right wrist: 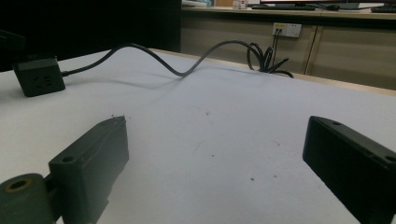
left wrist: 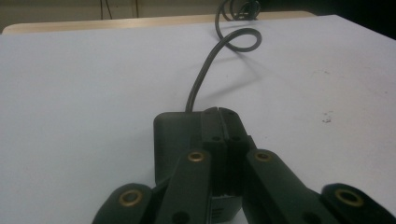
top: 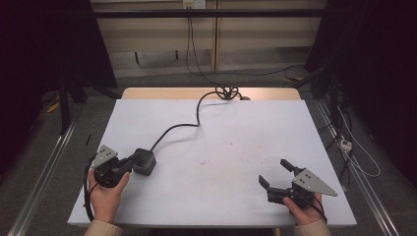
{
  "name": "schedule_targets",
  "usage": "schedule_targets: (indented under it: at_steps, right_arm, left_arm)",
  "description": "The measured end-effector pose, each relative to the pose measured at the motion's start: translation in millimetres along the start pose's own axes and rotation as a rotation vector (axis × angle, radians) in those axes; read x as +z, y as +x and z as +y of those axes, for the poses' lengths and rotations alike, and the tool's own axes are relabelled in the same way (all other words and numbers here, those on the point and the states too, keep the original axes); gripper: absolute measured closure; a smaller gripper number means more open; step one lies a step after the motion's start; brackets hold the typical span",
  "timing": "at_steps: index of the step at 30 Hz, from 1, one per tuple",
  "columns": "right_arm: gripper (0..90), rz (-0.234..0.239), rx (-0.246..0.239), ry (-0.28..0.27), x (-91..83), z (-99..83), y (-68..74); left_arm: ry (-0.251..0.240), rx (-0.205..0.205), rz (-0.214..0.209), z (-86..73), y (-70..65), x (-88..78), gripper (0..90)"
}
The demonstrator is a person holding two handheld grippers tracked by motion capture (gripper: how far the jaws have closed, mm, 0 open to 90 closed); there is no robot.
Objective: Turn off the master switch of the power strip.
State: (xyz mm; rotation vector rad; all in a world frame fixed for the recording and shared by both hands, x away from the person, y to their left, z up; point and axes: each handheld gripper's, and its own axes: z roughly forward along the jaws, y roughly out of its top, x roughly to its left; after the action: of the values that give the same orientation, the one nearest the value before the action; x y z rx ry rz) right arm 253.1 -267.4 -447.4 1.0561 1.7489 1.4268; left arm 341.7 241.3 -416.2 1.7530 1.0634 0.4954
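Observation:
A black socket cube (top: 145, 161) sits on the white table top (top: 231, 128) at the front left, and its black cable (top: 182, 125) snakes toward the far edge. My left gripper (top: 134, 163) is shut, its two jaws pressed flat together, with the tips over the top of the cube (left wrist: 175, 135). Nothing shows between the pads. The cable (left wrist: 205, 70) leaves the cube's far side. My right gripper (top: 276, 173) rests at the front right, open wide with only bare table between its jaws (right wrist: 217, 140). From there the cube (right wrist: 38, 77) lies far off at the left.
The cable ends in a coil (top: 227, 92) at the table's far edge, near the wooden strip (top: 162, 92). A wall socket (right wrist: 287, 29) is on the cabinet behind. A person's hands (top: 105, 194) hold both grippers at the near edge. Metal rails (top: 44, 172) flank the table.

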Motion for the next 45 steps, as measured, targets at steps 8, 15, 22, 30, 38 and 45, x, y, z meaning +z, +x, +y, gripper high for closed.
schedule_targets:
  at_steps: [8, 15, 22, 30, 38, 45]
  right_arm:
    - [6.4, 0.001, -0.001, 0.001, 1.5, 0.8, 1.1]
    - [6.4, -0.002, 0.005, 0.001, 0.0, 0.5, -0.5]
    - [6.4, 0.001, 0.000, 0.000, 1.2, 0.6, 0.2]
    - [6.4, 0.002, 0.003, 0.000, 1.8, 0.8, -0.1]
    - [6.4, 0.002, 0.002, -0.001, 2.0, 1.2, -0.2]
    - [6.4, 0.005, 0.001, -0.002, 1.6, 1.4, 0.1]
  left_arm:
    - [-0.012, -0.014, -0.028, -0.1, 1.2, -1.5, 82.5]
    - [-0.008, -0.010, -0.038, 0.8, -0.9, -0.5, 80.7]
    - [-0.017, -0.033, -0.065, 1.3, -2.4, -0.6, 75.3]
    - [-0.032, -0.042, -0.096, 1.4, -3.7, -0.6, 64.5]
    - [-0.064, -0.031, -0.124, 1.5, -5.4, -1.0, 52.1]
    - [-0.085, -0.018, -0.137, 1.4, -6.7, -1.4, 44.5]
